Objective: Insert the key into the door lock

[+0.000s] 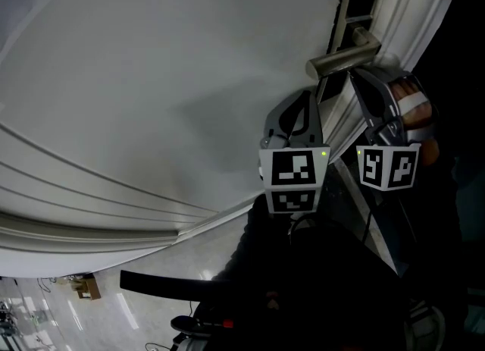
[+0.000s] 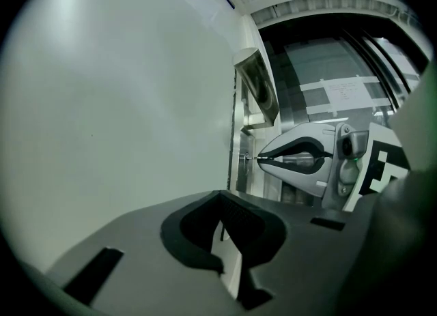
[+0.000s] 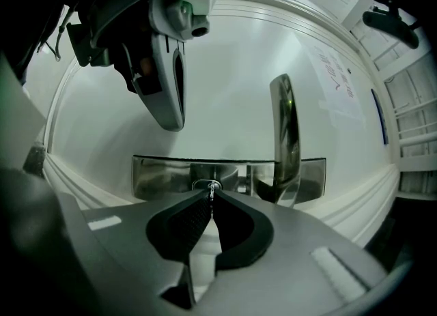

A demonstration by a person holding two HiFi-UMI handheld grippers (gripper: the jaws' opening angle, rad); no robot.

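Pinching key (image 3: 212,190) in right gripper's (image 3: 210,198) jaws, tip at lock (image 3: 198,185) just ahead. Left gripper's (image 2: 220,198) jaws closed, empty. Needs straight push inward.

The left gripper (image 2: 220,195) and right gripper (image 3: 210,192) have grey shells with black ridged pads (image 3: 188,219). Each carries a black-and-white marker cube (image 1: 292,179).

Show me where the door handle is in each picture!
Head view: door handle at upper right, sticking out sideways.
Left gripper view: upper middle, seen end-on.
Right gripper view: right of centre, upright.
Shared landmark: the white door behind it.
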